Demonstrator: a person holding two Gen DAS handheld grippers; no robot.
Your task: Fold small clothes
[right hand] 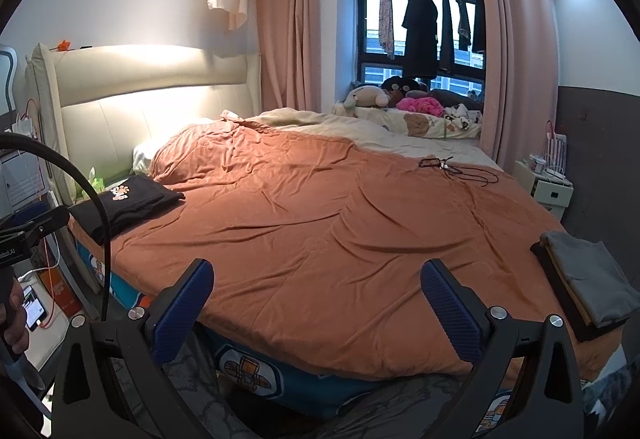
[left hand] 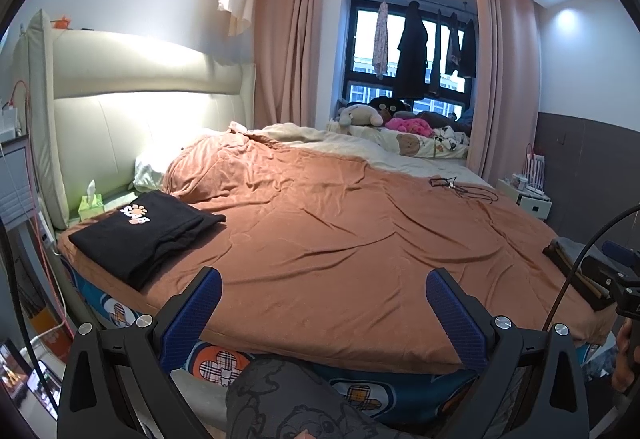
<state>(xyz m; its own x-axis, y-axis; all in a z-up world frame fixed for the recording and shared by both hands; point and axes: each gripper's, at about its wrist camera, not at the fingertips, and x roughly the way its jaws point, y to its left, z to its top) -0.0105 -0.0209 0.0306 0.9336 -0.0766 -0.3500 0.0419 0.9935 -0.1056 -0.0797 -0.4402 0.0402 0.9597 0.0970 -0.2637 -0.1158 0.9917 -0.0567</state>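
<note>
Left wrist view: a folded black garment [left hand: 144, 235] lies on the bed's [left hand: 340, 239] left edge; the left gripper [left hand: 324, 299] hovers, jaws spread, empty. Right gripper [right hand: 316, 291] likewise spread; folded grey-topped stack [right hand: 588, 279] at right edge.

Blanket [left hand: 340, 239] rust-orange. Folded garment [left hand: 144, 235] black, orange-white paw print. Stack [right hand: 584, 287]: grey top, tan middle, black bottom. Bedsheet [left hand: 360, 395] teal with plaid cartoon patches. Gripper pads [right hand: 182, 313] blue, ribbed. Curtains [right hand: 516, 51] pink.
</note>
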